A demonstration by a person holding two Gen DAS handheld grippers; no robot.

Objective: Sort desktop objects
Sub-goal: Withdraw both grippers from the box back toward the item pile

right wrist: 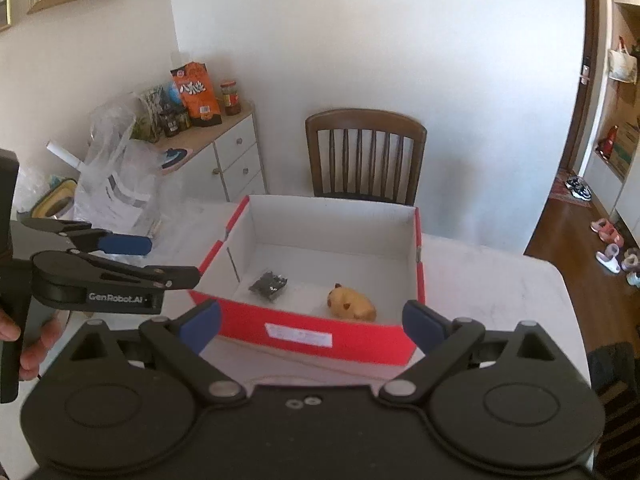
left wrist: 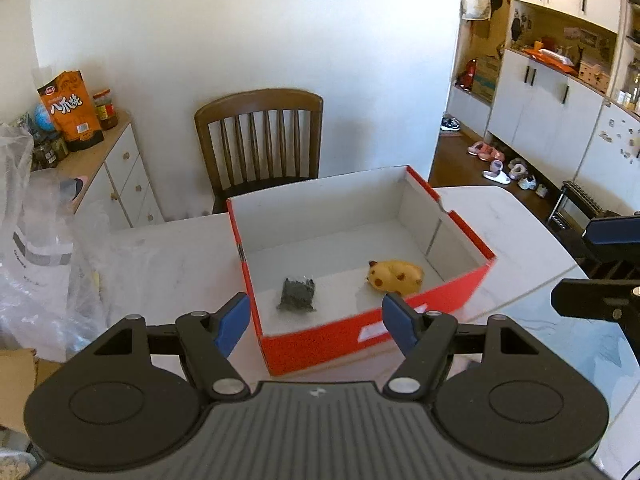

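— Jaws are being held wide apart on both the left gripper (left wrist: 316, 320) and the right gripper (right wrist: 312, 322), nothing gripped.
— And the objects?
— A toy (left wrist: 396, 277) and a dark packet (left wrist: 297, 294) are lying in the box (left wrist: 360, 334). Sorting is judged nearly done; another object is being called for, but none is being shown on the table (right wrist: 500, 280).
— Views?
— Shoes are being shown only leftward; a hand (right wrist: 38, 344) only rightward.

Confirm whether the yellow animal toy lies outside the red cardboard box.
No, the yellow animal toy lies inside the red cardboard box, beside a small dark packet.
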